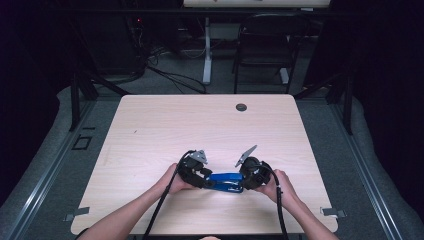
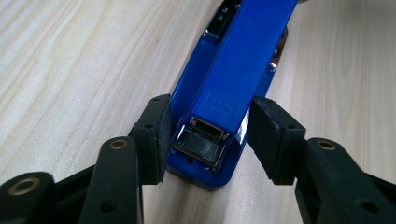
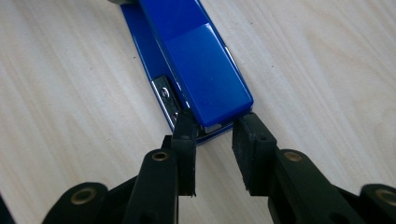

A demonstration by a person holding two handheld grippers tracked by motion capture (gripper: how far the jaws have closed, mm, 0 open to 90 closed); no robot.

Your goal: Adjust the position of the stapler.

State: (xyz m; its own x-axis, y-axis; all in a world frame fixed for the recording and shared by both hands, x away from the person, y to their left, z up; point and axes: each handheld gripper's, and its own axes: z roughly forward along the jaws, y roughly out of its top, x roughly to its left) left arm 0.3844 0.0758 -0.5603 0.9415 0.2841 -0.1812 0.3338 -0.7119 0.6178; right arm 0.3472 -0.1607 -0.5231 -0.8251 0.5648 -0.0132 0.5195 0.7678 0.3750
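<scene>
A blue stapler (image 1: pixel 227 182) lies flat on the wooden table (image 1: pixel 200 130), near its front edge, between my two grippers. My left gripper (image 1: pixel 209 184) is at the stapler's hinged rear end (image 2: pixel 210 140). Its jaws stand on either side of that end, and both pads (image 2: pixel 156 135) rest against the stapler's sides. My right gripper (image 1: pixel 243 184) is at the stapler's front tip (image 3: pixel 219 116). Its jaws stand apart, with the fingertips (image 3: pixel 184 126) just over the tip's corners and not pressing on it. A hand holds each gripper.
A round cable hole (image 1: pixel 241 107) sits near the table's far edge. Beyond the table stand a dark chair (image 1: pixel 265 45) and a white table leg (image 1: pixel 207 50), with cables on the floor. Metal clips (image 1: pixel 332 212) sit at the table's front corners.
</scene>
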